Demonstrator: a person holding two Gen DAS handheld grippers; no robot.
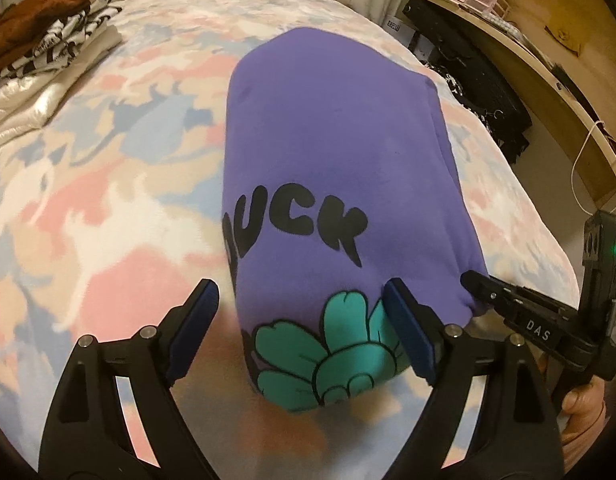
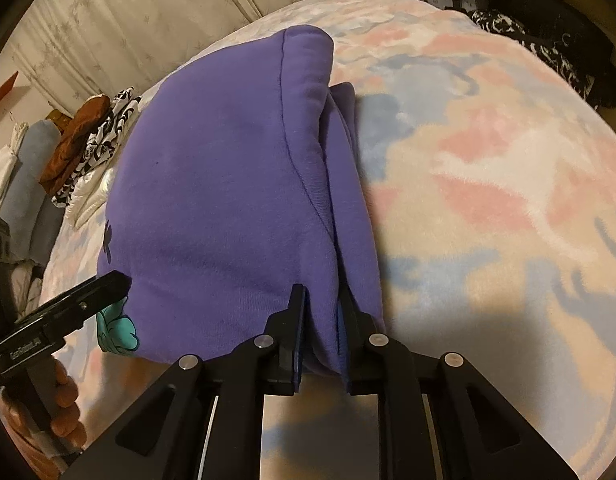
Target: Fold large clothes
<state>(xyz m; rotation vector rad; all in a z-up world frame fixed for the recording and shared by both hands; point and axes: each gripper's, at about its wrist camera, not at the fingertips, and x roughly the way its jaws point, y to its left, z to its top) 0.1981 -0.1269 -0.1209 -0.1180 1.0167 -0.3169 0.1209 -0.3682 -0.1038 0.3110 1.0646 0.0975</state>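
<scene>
A folded purple sweatshirt (image 1: 332, 152) with black letters and a teal flower print lies on a pastel patterned blanket (image 1: 108, 200). My left gripper (image 1: 302, 316) is open, its jaws wide apart on either side of the sweatshirt's near end with the flower. My right gripper (image 2: 322, 312) is shut on the sweatshirt's near right edge (image 2: 236, 200), pinching the stacked layers. The right gripper also shows in the left wrist view (image 1: 474, 280) at the sweatshirt's right corner. The left gripper shows in the right wrist view (image 2: 116, 280) at the left.
A stack of folded clothes (image 1: 48, 40), brown on top of black-and-white, sits at the bed's far left. Dark clothes (image 1: 488, 96) hang at the bed's right edge beside a wooden shelf (image 1: 548, 60). Curtains (image 2: 128, 20) hang behind the bed.
</scene>
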